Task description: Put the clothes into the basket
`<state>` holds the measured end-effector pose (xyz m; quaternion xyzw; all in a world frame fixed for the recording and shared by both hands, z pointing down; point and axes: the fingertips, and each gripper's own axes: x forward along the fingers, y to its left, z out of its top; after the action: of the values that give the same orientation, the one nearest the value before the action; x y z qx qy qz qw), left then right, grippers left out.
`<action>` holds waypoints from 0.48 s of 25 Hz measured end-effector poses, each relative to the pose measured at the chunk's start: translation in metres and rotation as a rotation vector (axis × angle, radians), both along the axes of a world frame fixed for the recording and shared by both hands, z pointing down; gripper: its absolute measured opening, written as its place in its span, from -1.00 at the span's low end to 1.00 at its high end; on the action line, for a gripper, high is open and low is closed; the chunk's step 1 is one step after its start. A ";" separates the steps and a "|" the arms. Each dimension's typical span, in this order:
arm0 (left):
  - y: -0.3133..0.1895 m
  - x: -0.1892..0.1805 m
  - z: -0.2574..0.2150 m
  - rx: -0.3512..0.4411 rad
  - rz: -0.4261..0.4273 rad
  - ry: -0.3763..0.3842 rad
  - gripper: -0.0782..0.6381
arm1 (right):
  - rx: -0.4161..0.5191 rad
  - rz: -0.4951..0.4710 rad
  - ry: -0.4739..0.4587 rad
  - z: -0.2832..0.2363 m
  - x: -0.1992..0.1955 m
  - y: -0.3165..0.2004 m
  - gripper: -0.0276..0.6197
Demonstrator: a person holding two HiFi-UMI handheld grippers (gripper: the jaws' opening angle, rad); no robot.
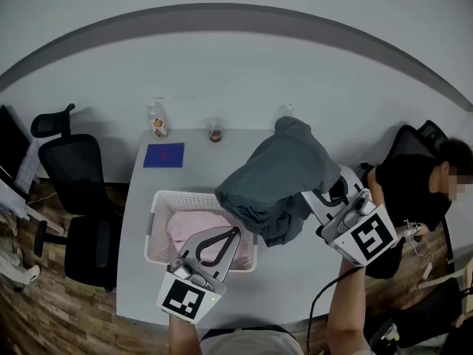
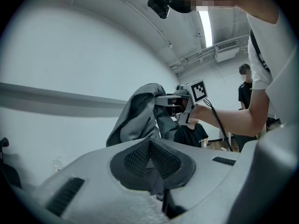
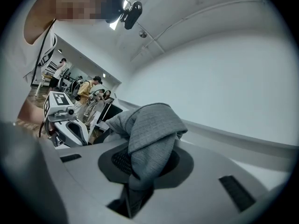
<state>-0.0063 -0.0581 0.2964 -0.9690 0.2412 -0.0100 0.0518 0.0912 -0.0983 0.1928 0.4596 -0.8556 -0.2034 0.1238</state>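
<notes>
A grey knit garment point(image 1: 284, 172) hangs bunched in the air over the pale grey table point(image 1: 295, 279), above the right end of the white slatted plastic basket point(image 1: 151, 235), which stands towards the table's near edge. It is not in the basket yet. A pink folded cloth point(image 1: 188, 224) already lies inside.

The right gripper point(image 1: 314, 198) has its jaws clamped nearly together on a thick fold of the garment and carries most of its weight. The left gripper point(image 1: 235, 232) has its jaws closed at the garment's lower hem, with a small dark fold of cloth nipped between the pads. Holding it at two points probably keeps the loose end from dragging on the rim, and the height (both grippers point level) should let the whole bundle clear the basket wall before it is lowered.

Only the head view shows the basket, the pink cloth and how the garment sits over them. The gripper views look out at the wall, but they alone show the pinches. The right one shows cloth running down through the jaws, and the left one shows its own nip and the other gripper bearing the bundle.
</notes>
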 end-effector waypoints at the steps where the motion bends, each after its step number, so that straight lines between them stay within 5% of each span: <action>1: -0.001 -0.005 -0.001 0.004 -0.008 0.002 -0.76 | 0.014 -0.014 0.003 -0.003 -0.008 -0.002 -0.70; 12: -0.005 -0.052 -0.014 0.027 -0.071 0.027 -0.76 | 0.029 -0.064 0.050 -0.017 -0.069 -0.017 -0.70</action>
<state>-0.0583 -0.0633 0.2827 -0.9591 0.2764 0.0047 0.0613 0.0224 -0.1153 0.1760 0.4283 -0.8636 -0.2310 0.1320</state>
